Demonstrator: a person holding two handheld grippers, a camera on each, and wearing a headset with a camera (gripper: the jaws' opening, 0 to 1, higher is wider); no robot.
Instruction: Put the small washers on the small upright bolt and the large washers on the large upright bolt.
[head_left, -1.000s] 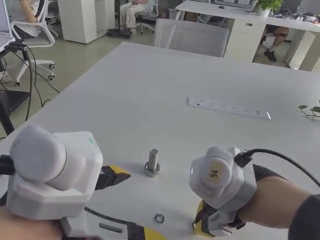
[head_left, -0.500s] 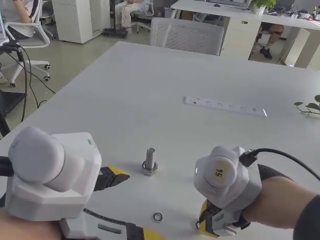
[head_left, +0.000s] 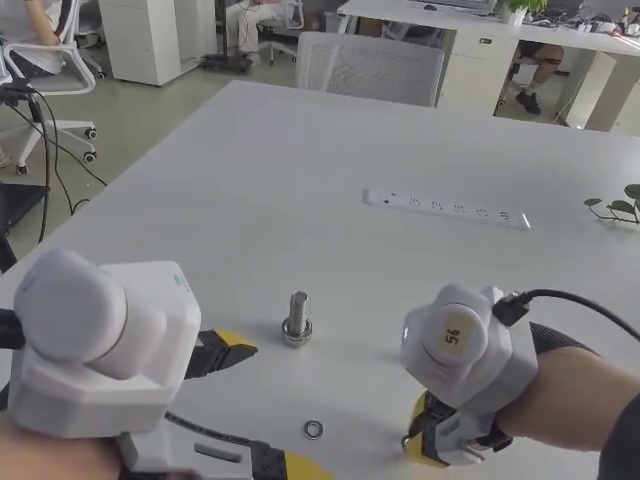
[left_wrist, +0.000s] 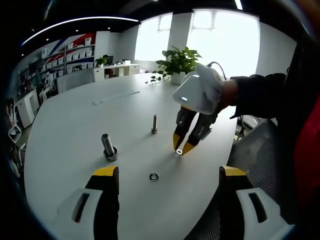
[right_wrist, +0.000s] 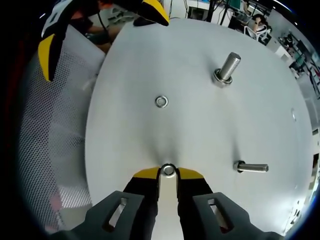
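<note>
Right gripper view: right claw closed on a washer over the counter; left claw wide open beside a loose washer; large bolt upright, farther off.

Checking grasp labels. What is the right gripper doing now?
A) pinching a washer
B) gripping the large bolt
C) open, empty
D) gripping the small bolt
A: in the right gripper view, the right gripper has its fingers closed on a washer, clear of the large bolt and the small bolt.

White housings and black, yellow-tipped jaws mark the left gripper and right gripper; behind the right one trail a black cable and a dark sleeve.
</note>
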